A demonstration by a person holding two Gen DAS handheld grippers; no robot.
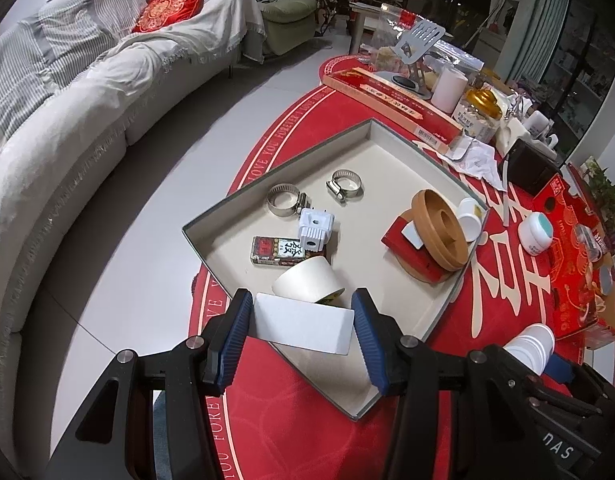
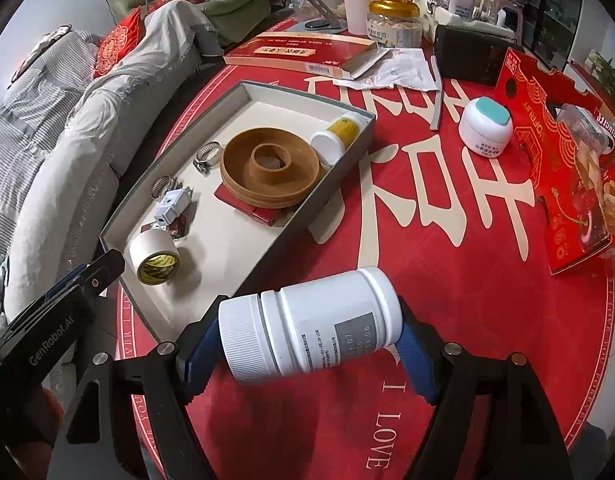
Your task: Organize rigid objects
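Observation:
My left gripper [image 1: 303, 309] is shut on a flat white block [image 1: 303, 330], held just above the near edge of the grey tray [image 1: 291, 160]. In the tray lie two hose clamps [image 1: 345, 184], a white plug adapter [image 1: 314, 232], a small red printed box [image 1: 281, 250], a tape roll [image 1: 307, 282], a brown round dish [image 1: 439, 232] on a red box, and a small white bottle [image 1: 469, 218]. My right gripper [image 2: 309, 330] is shut on a white plastic bottle [image 2: 311, 320] lying sideways, above the red tablecloth just right of the tray [image 2: 307, 208].
A white cream jar with a teal lid [image 2: 485, 128] stands right of the tray beside a red gift box [image 2: 559, 168]. Behind are a flat red box [image 2: 295, 52], a black box [image 2: 467, 54], a gold-lidded jar [image 2: 393, 20] and crumpled paper. A covered sofa [image 1: 67, 140] curves along the left.

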